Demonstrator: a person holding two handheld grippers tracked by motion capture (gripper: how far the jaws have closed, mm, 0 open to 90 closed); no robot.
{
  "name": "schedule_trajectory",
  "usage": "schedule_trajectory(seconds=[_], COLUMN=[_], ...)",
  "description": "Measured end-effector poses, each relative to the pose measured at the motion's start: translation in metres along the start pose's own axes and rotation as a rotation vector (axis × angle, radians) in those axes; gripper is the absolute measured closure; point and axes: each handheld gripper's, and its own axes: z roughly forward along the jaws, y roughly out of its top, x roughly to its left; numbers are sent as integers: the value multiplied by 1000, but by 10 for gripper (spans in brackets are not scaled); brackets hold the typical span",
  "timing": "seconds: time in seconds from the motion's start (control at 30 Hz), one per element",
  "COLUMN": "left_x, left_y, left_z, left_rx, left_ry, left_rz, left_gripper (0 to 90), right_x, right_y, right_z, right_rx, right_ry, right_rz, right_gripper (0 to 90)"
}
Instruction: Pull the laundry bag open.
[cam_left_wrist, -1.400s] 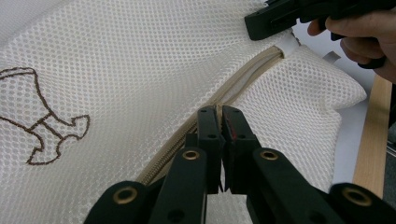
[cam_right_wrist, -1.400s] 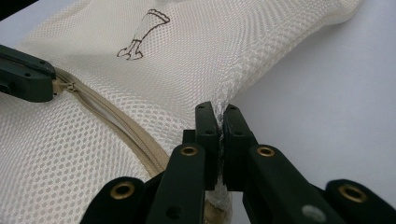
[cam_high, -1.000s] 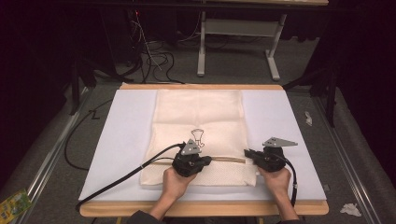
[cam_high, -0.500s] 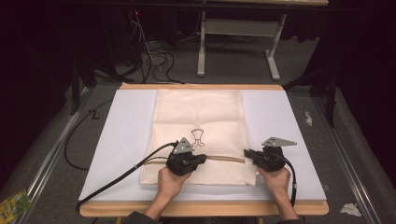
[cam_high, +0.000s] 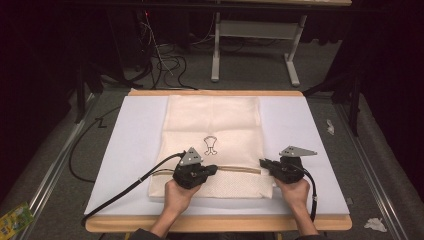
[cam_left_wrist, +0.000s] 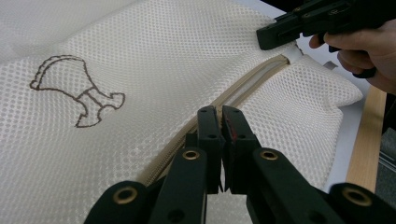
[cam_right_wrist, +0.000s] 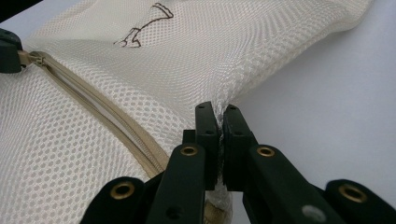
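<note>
A cream mesh bag with a small brown printed figure lies flat on the white board. A beige zipper crosses it near the front edge. My left gripper is shut on the zipper pull; in the left gripper view its jaws stand pressed together over the zipper line. My right gripper is shut on the bag's right edge beside the zipper's end, with pinched mesh between its jaws. That right gripper appears far off in the left gripper view.
The board rests on a wooden table whose front edge is by the person's hands. A black cable trails left from the left gripper. Dark floor with cables and a white desk frame lies beyond.
My left gripper has slid a little to the left along the zipper, so more zipper shows between the two grippers. The right gripper has held still.
</note>
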Motion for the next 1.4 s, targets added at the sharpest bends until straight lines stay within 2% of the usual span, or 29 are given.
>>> schedule_trajectory(seconds=[0.07,0.3,0.4,0.5,0.77,0.87,1.03,1.3,1.4], left_x=[1,2,4,4,6,8,12,13,14], left_y=[-1,-1,-2,-2,-2,-3,-6,-5,-7], left_z=[-1,-3,-5,-7,-8,-10,-14,-18,-21], left_rx=[-4,-2,-2,3,2,1,-7,-11,-11], left_ry=[-3,-3,-1,5,2,14,16,35,34], left_rz=[-11,-3,-17,-7,-16,-12,-32,-20,-34], left_gripper=[871,871,871,871,871,871,871,871,871], right_x=[0,1,1,1,2,2,1,1,0], right_y=[0,1,2,3,5,5,5,4,3], right_z=[0,1,1,0,0,2,1,3,3], right_rx=[3,5,6,8,11,9,9,-5,0], right_ry=[0,3,3,1,4,2,-1,8,7], right_rz=[-1,1,1,-1,-4,-3,-6,-2,4], right_gripper=[887,887,887,887,886,887,887,887,887])
